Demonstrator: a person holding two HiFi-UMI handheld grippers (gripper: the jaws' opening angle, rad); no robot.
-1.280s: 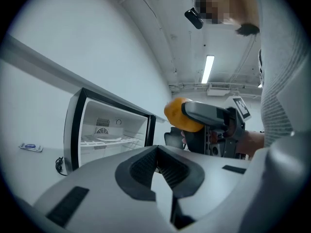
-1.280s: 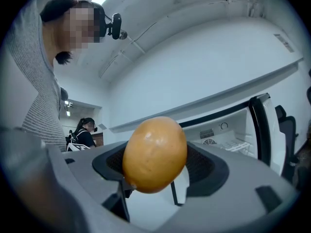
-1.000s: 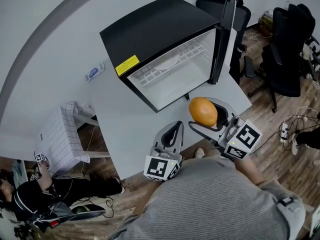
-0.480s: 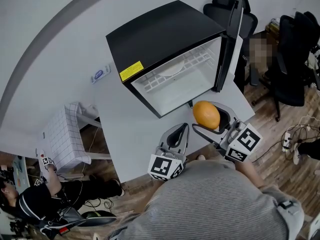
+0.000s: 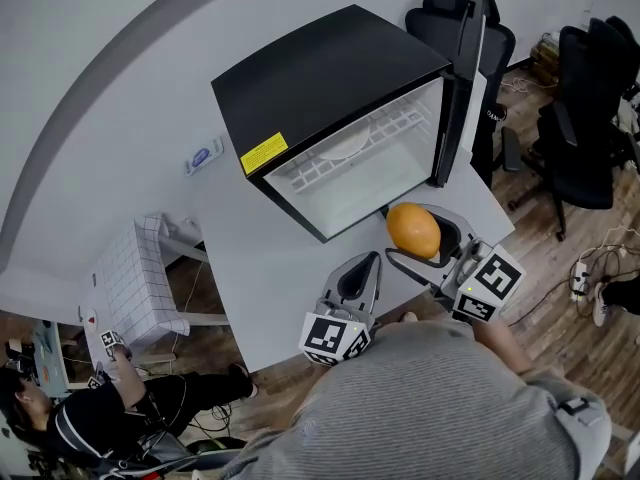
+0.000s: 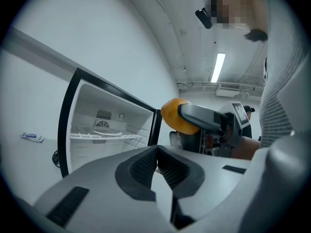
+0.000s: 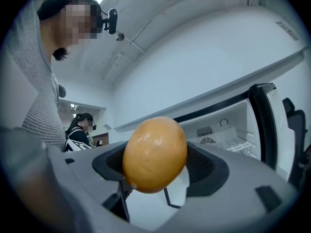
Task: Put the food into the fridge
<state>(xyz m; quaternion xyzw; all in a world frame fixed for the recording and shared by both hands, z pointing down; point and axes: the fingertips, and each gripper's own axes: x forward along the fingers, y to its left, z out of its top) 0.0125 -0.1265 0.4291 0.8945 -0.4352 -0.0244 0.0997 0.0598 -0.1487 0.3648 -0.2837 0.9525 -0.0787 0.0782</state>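
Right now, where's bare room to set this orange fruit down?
The floor of the open black mini fridge, under its white wire shelf, looks bare. So does the grey tabletop left of the left claw. Crowded near the fridge door, where the right claw holds the round orange fruit.

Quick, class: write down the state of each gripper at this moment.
Left gripper: closed, empty.
Right gripper: closed on the orange fruit.
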